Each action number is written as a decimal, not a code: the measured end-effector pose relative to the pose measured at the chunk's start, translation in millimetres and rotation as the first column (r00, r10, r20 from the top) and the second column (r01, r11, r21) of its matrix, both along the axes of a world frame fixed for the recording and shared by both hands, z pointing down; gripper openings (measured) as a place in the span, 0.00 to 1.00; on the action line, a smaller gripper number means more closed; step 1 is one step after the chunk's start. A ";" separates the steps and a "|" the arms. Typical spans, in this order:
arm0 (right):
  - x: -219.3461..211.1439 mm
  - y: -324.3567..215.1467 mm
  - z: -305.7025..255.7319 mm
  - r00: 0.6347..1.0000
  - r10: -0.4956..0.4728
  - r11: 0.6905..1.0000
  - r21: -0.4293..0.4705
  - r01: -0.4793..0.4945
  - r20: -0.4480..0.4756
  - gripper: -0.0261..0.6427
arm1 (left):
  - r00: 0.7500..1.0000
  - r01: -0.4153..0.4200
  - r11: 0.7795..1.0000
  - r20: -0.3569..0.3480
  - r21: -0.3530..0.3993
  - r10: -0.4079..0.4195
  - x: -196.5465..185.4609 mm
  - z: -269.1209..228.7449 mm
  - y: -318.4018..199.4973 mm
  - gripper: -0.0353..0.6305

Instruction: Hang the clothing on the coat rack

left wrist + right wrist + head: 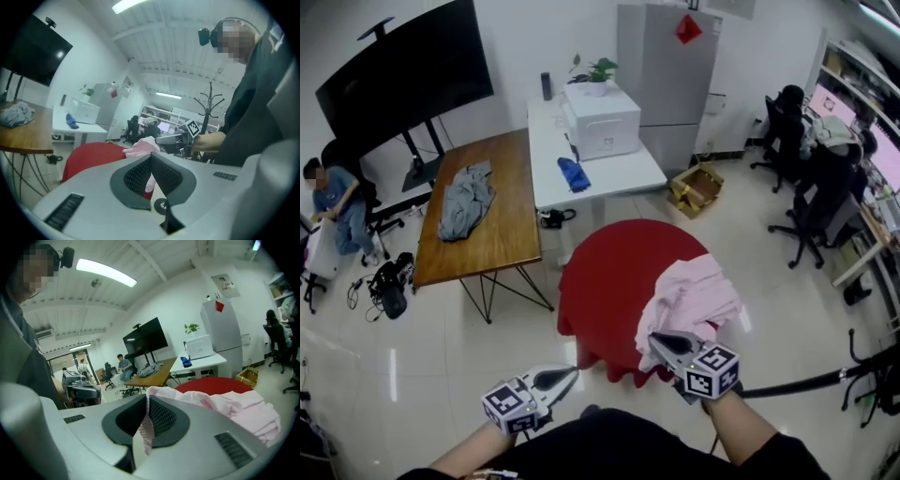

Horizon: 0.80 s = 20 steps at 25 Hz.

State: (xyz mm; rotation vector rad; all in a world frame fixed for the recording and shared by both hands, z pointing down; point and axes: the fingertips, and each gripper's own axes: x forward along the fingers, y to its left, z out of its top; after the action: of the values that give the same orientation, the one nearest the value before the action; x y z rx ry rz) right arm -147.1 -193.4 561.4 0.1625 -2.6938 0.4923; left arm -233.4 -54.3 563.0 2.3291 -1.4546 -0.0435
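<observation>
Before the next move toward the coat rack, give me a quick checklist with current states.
1. Right gripper clamped on pink garment: ok, fold between shut jaws.
2. Garment off red table: cannot tell, bulk overlaps it in the head view.
3. Left gripper free: ok, jaws together, empty.
4. Coat rack in sight: ok, at the person's right.
5. Collar or loop located: cannot tell.

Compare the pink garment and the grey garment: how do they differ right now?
The pink garment is pinched in the shut right tool over the red round table. The grey garment lies loose on the wooden table, with no tool near it. The pink garment is pale and close to the person, while the grey garment is darker and farther off. Both are crumpled, and neither is on the coat rack.
</observation>
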 end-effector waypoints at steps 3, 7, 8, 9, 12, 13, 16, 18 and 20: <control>50.2 -6.4 -46.7 0.997 0.021 1.000 0.011 -0.022 0.075 0.07 | 0.997 -0.073 0.994 -0.013 0.086 0.074 42.3 -25.5 -31.1 0.04; 113.0 -12.6 -104.2 0.984 0.020 0.997 0.068 -0.032 0.175 0.07 | 0.986 -0.161 0.970 -0.019 0.183 0.167 99.2 -59.2 -59.7 0.04; 127.8 -15.0 -118.9 0.982 0.023 0.995 0.089 -0.040 0.187 0.07 | 0.983 -0.179 0.964 -0.015 0.197 0.185 111.0 -64.8 -64.9 0.04; 142.5 -17.6 -133.1 0.981 0.026 0.992 0.115 -0.049 0.192 0.07 | 0.979 -0.197 0.958 -0.011 0.208 0.204 122.2 -69.4 -69.5 0.04; 191.1 -29.7 -166.1 0.987 0.061 0.970 0.226 -0.094 0.148 0.07 | 0.966 -0.253 0.940 0.001 0.230 0.260 154.5 -80.3 -79.4 0.04; 209.6 -33.7 -172.9 0.989 0.081 0.959 0.259 -0.111 0.125 0.07 | 0.960 -0.272 0.933 0.006 0.236 0.279 164.8 -82.8 -81.3 0.04; 262.6 -37.9 -193.3 0.985 0.141 0.934 0.318 -0.165 0.097 0.06 | 0.941 -0.332 0.907 0.022 0.260 0.338 191.8 -87.4 -86.6 0.04; 290.3 -40.2 -211.7 0.980 0.177 0.911 0.362 -0.198 0.089 0.06 | 0.929 -0.361 0.892 0.025 0.271 0.369 204.6 -90.2 -91.1 0.04; 313.8 -43.1 -230.4 0.974 0.212 0.887 0.404 -0.225 0.078 0.06 | 0.918 -0.388 0.881 0.028 0.271 0.395 215.0 -89.4 -94.2 0.04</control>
State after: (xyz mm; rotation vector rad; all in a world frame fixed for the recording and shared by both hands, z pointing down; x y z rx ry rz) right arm 166.6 -236.6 331.0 0.5864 -2.7899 -0.0230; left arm -18.3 -148.5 473.6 2.7938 -0.9853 -0.1739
